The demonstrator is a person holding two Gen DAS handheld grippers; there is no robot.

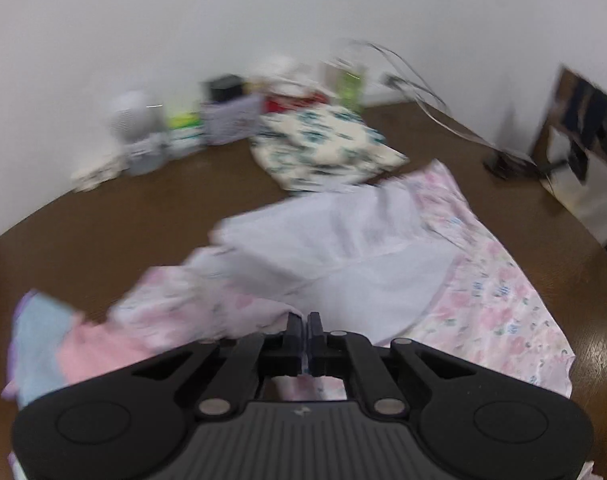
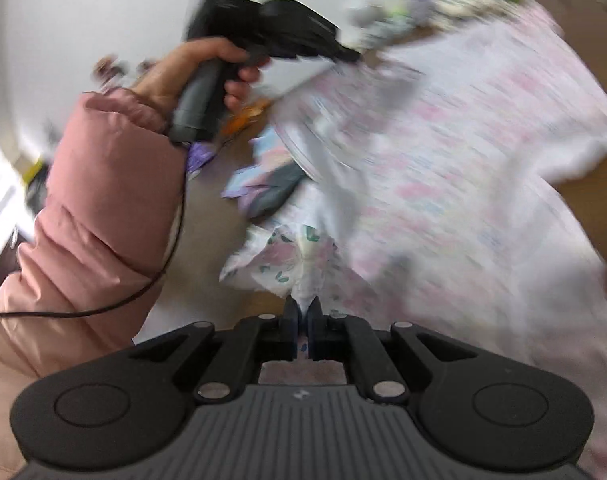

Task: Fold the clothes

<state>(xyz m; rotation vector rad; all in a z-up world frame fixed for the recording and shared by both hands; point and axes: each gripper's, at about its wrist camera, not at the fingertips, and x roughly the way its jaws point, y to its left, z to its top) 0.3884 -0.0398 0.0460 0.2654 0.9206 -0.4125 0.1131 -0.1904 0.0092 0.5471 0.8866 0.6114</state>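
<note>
Closest to my lens in the left wrist view, my left tongs (image 1: 305, 320) are pressed together with a thin edge of the pink floral garment (image 1: 491, 300) pinched between them. Left of them, a small pile of light blue and pink cloth (image 1: 51, 340) lies at the counter (image 1: 103, 240) edge, touching the garment's bunched sleeve. The garment spreads ahead and to the right over the brown counter, its pale lining (image 1: 343, 248) turned up across the middle and the flowered side showing along the right. Farther back, a folded cream cloth with teal flowers (image 1: 323, 148) sits just behind it. Along the white wall (image 1: 183, 20) stands a blurred row of small things: a white round object (image 1: 133, 116), a lilac box (image 1: 231, 118), a green carton (image 1: 351, 86). Loose cables (image 1: 415, 88) arc down to the right.

In the right wrist view, starting at the left, my pink padded sleeve (image 2: 99, 200) fills the edge, and my left hand (image 2: 195, 68) grips the handle of the other tool, a black cord (image 2: 143, 288) trailing below it. At the middle, my right tongs (image 2: 302, 312) are clamped on a gathered fold of the same garment (image 2: 443, 160), which rises from their tips. Small purple and blue cloths (image 2: 255, 188) lie beyond it. To the right the garment stretches away, heavily blurred, over the counter (image 2: 591, 184).
</note>
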